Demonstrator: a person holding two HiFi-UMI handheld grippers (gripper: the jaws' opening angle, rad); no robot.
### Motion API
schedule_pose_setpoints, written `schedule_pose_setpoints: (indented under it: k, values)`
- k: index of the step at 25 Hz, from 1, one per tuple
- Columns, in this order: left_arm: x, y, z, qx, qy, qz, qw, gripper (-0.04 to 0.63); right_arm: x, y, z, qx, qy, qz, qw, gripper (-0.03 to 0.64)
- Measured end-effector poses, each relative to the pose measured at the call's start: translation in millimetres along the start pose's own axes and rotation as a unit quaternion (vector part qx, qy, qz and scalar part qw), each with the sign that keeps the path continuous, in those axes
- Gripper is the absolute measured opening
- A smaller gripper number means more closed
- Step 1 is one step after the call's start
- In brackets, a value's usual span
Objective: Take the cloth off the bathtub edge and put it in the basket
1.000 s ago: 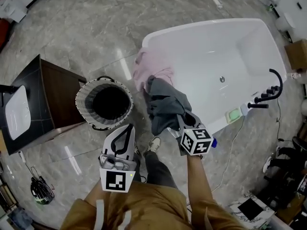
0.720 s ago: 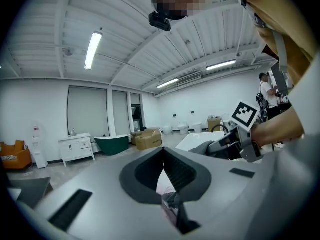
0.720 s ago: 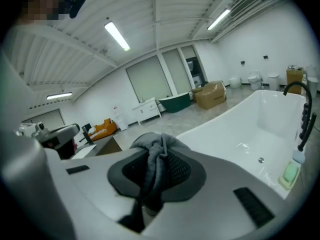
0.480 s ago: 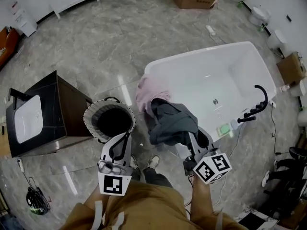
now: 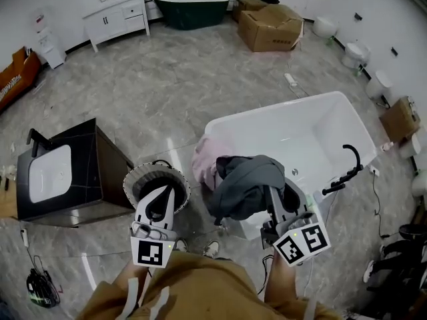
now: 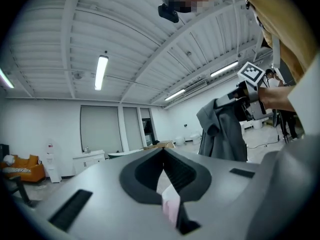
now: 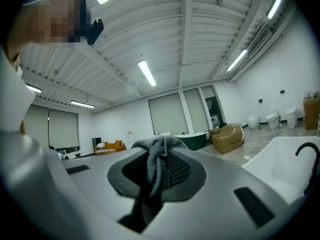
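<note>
Both grippers have come up since a second ago, the right gripper further, and the grey cloth has risen with it off the rim of the bathtub.

From the head view, the grey cloth hangs bunched from the right gripper, above the near left corner of the tub. A pink cloth is draped over that corner, just beside it. The basket stands on the floor to the left, between the tub and a dark cabinet. The left gripper hovers over the basket's near rim.

In the left gripper view the jaws meet at their tips and grip nothing. A sliver of pink shows through the gap low between them; I take that for something beyond. Off to the right, the grey cloth dangles in long folds.

In the right gripper view the jaws are clamped on a twisted ridge of grey fabric, nearly closed.

My worry is that the hold is only on one fold, so a quick swing left could let it slide out. The hanging tail may brush the pink cloth or catch the basket's rim. The left gripper also sits right over the opening.
</note>
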State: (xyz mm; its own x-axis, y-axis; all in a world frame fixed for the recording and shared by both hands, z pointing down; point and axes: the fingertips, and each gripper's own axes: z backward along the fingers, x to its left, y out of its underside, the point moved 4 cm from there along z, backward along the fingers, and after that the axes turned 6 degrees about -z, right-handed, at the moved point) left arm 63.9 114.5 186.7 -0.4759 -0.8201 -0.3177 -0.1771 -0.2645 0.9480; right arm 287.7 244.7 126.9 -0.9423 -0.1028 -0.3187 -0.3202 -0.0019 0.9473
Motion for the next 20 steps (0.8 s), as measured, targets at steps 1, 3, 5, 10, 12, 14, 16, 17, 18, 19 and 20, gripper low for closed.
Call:
schedule_pose_setpoints:
  k: [1, 3, 5, 10, 12, 14, 16, 17, 18, 19, 20]
  values:
    - [-0.1, -4.4, 1.2, -0.004, -0.002, -0.001, 1.0, 0.003, 2.7, -1.4, 2.2, -0.001, -0.001, 0.005, 1.0, 0.055]
    - [-1.2, -9.6, 4.0, -0.006, -0.003, -0.003, 1.0, 0.003, 7.2, -1.1, 5.6, -0.001, -0.004, 0.011, 1.0, 0.055]
    - [-0.9, -11.4, 4.0, -0.008, -0.002, -0.007, 0.9999, 0.003, 10.7, 1.2, 4.4, 0.003, -0.007, 0.016, 1.0, 0.055]
    - [-1.8, -5.9, 3.4, 0.005, -0.007, -0.009, 0.9999, 0.003, 11.1, 8.4, -3.0, 0.007, -0.019, 0.008, 1.0, 0.055]
    - [-1.9, -2.4, 5.3, 0.014, -0.017, -0.002, 0.9998, 0.003, 10.1, 10.0, -5.8, 0.01, -0.026, 0.006, 1.0, 0.055]
    - [-0.9, 0.2, 7.4, 0.022, -0.027, -0.003, 0.9994, 0.003, 9.6, 11.0, -9.6, 0.013, -0.036, 0.004, 0.999, 0.055]
    - [-0.1, 1.5, 9.7, 0.028, -0.039, -0.008, 0.9988, 0.003, 8.9, 10.6, -14.0, 0.015, -0.049, 0.003, 0.999, 0.055]
    - [0.4, 2.0, 11.6, 0.032, -0.047, -0.009, 0.9984, 0.003, 9.0, 10.2, -16.4, 0.017, -0.056, 0.002, 0.998, 0.055]
    - [1.2, 2.8, 14.3, 0.037, -0.056, -0.009, 0.9977, 0.004, 9.6, 9.8, -18.9, 0.019, -0.065, 0.002, 0.998, 0.055]
    - [2.4, 3.8, 17.6, 0.042, -0.066, -0.009, 0.9969, 0.003, 10.8, 9.5, -21.6, 0.022, -0.075, 0.002, 0.997, 0.055]
    - [4.3, 4.5, 21.2, 0.047, -0.076, -0.009, 0.996, 0.003, 12.8, 9.4, -24.9, 0.024, -0.085, 0.002, 0.996, 0.055]
